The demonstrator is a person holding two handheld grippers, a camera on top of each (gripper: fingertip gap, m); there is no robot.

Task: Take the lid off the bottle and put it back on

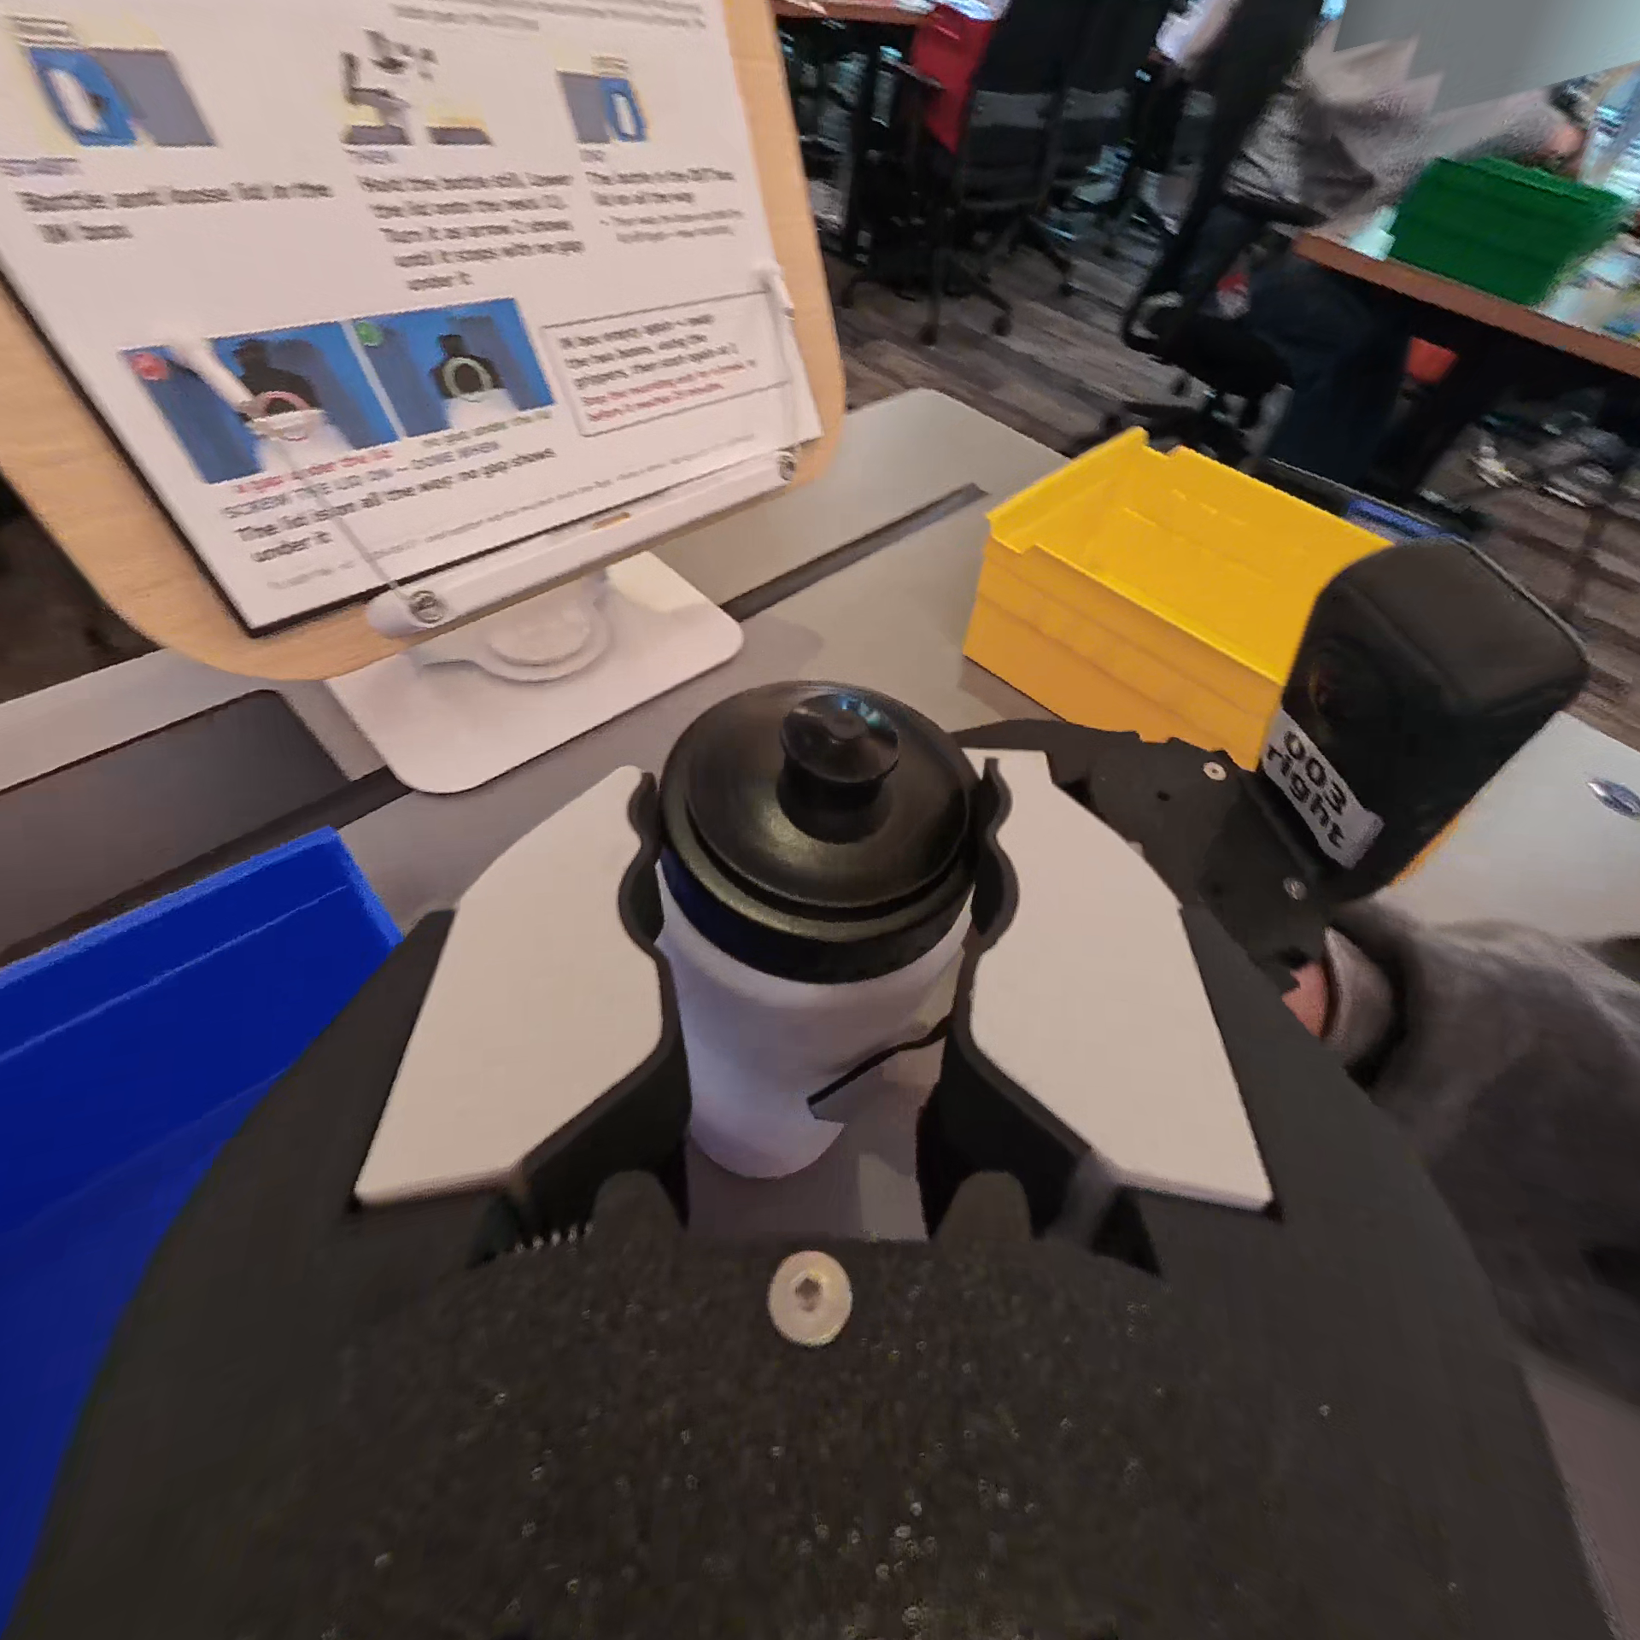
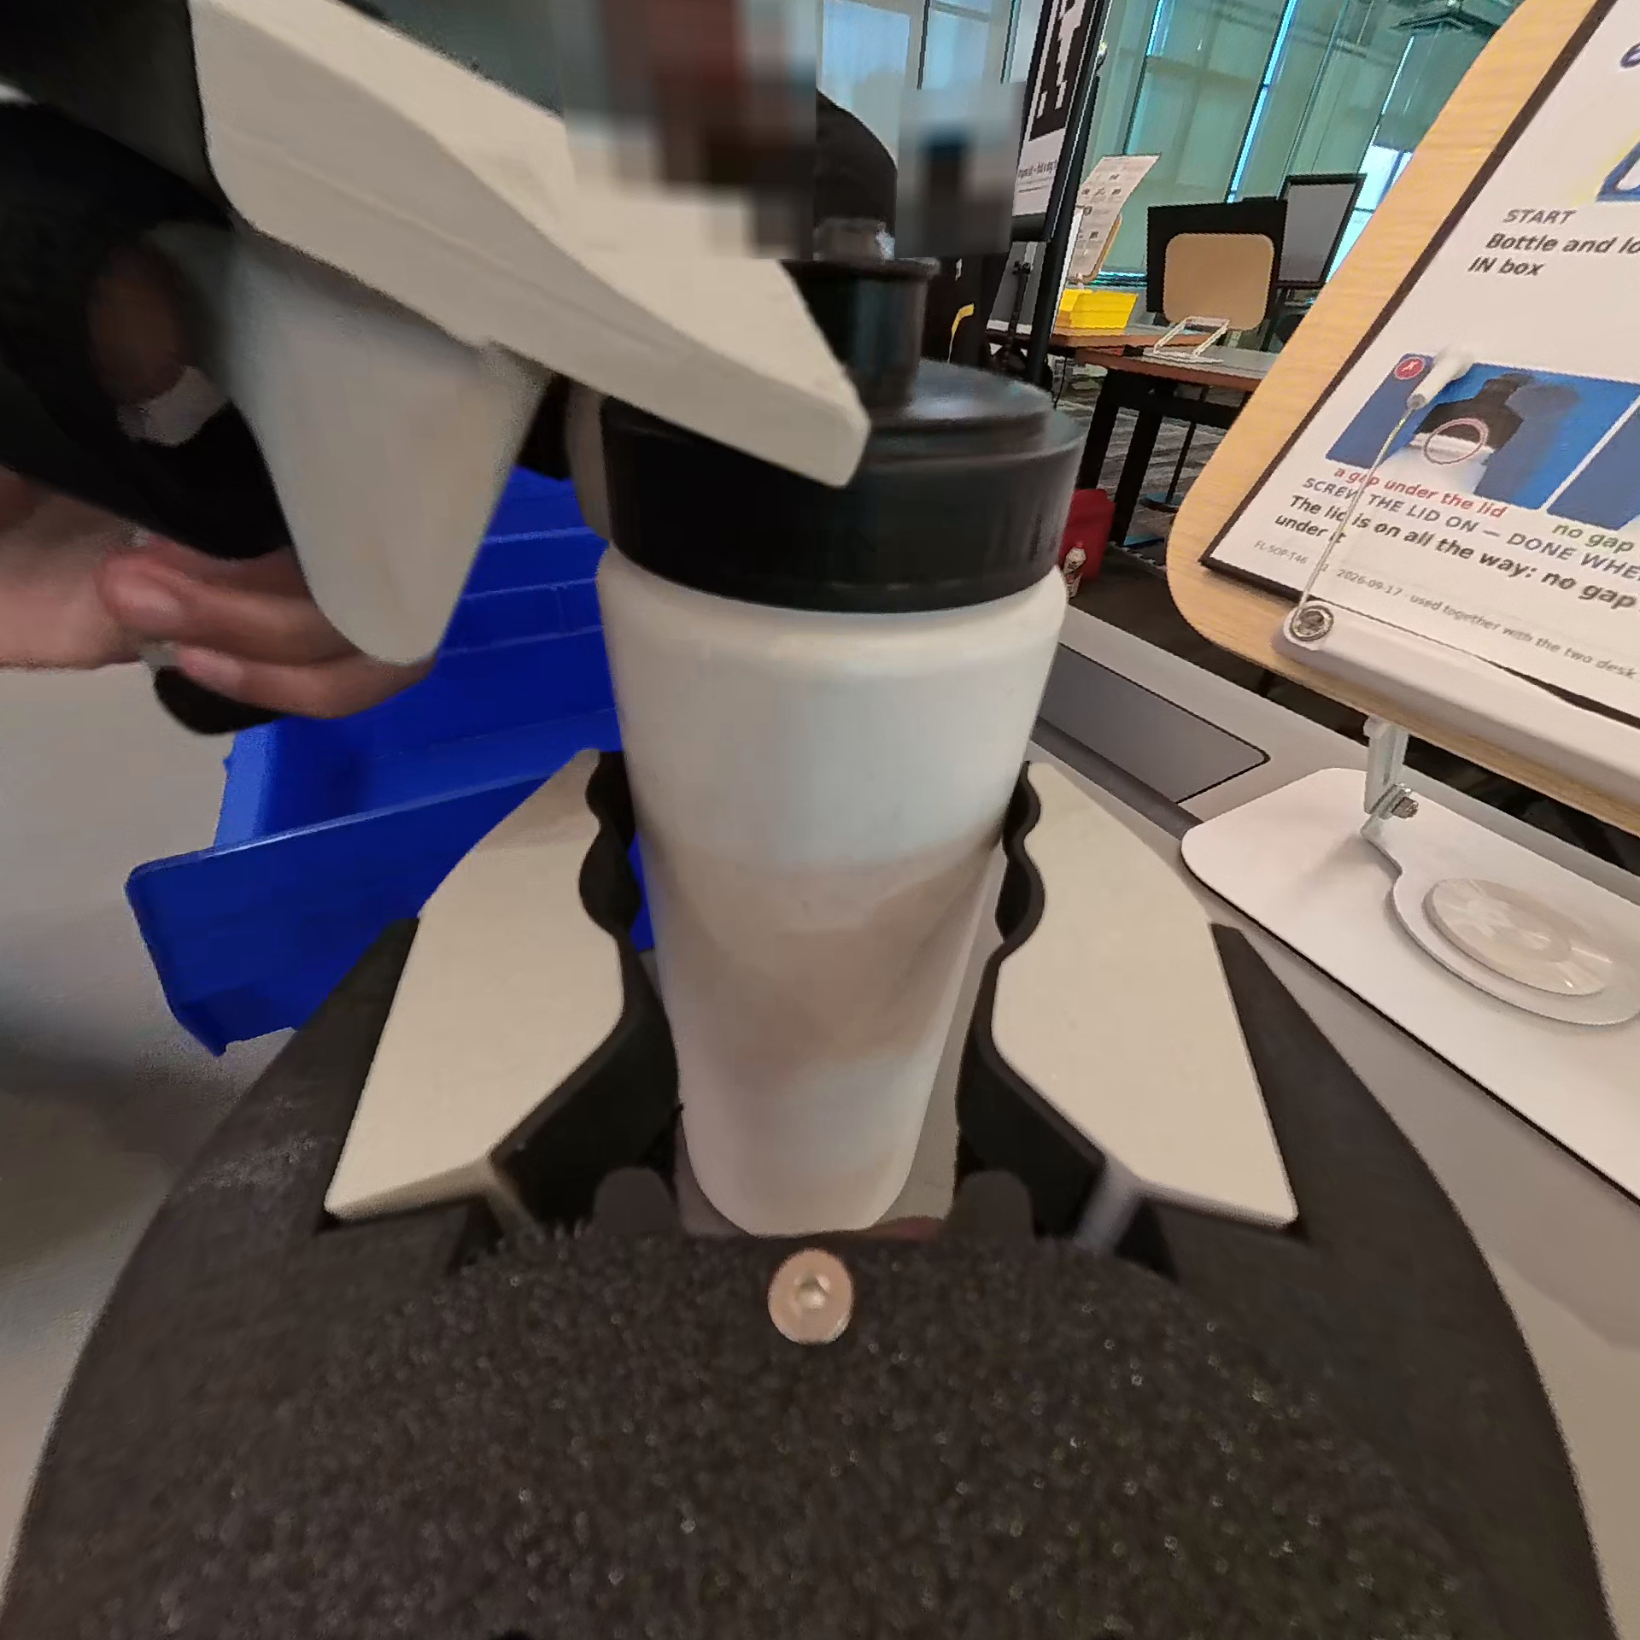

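A white bottle [image 2: 825, 754] stands on the grey table with its black lid [image 2: 843, 515] on the neck. My right gripper [image 2: 812, 879] is shut on the bottle's lower body, one finger on each side. My left gripper [image 1: 816, 843] comes from above and is shut on the lid [image 1: 816, 799], its pads against the lid's rim. The bottle body [image 1: 763, 1056] shows below the lid. In the right wrist view one white finger [image 2: 532, 293] of the left gripper crosses over the lid. The right gripper's camera housing [image 1: 1420, 710] shows to the right.
A blue bin [image 1: 177, 1109] [image 2: 373, 852] sits left of the bottle. A yellow bin [image 1: 1154, 595] sits at the back right. An instruction board on a white stand [image 1: 399, 266] [image 2: 1464, 461] stands behind. A hand [image 2: 204, 621] holds the left gripper. Chairs and desks lie beyond.
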